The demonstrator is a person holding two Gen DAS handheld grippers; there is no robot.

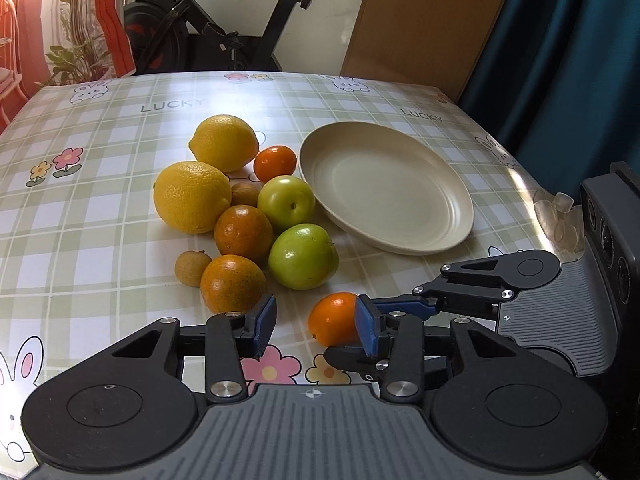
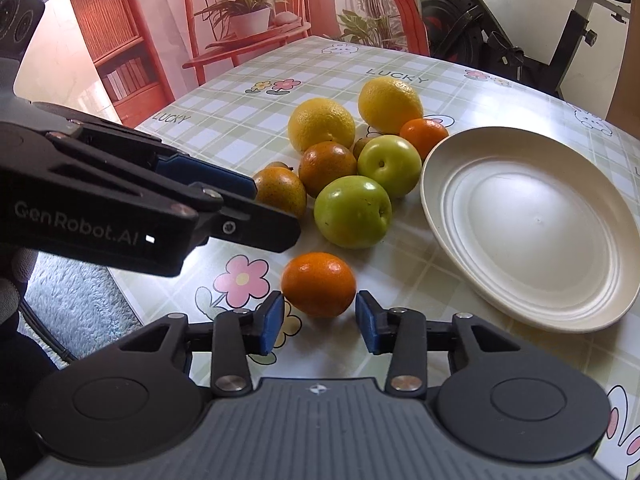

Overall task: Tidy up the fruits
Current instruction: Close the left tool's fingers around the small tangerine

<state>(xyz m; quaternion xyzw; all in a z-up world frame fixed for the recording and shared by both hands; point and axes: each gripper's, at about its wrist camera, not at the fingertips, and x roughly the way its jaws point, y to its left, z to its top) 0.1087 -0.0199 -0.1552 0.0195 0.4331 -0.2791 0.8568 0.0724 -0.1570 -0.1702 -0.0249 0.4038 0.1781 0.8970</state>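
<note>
White "GenRobot.AI" on left gripper (image 2: pixel 256 200)

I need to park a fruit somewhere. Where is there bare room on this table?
The round cream plate is empty. Bare checked tablecloth lies left of the two yellow lemons. The fruit cluster around the green apples is crowded, touching fruit to fruit.

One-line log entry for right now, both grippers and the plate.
right gripper: open, straddling lone orange | left gripper: open, idle near the fruit pile | plate: empty | stage: pre-grasp
</note>
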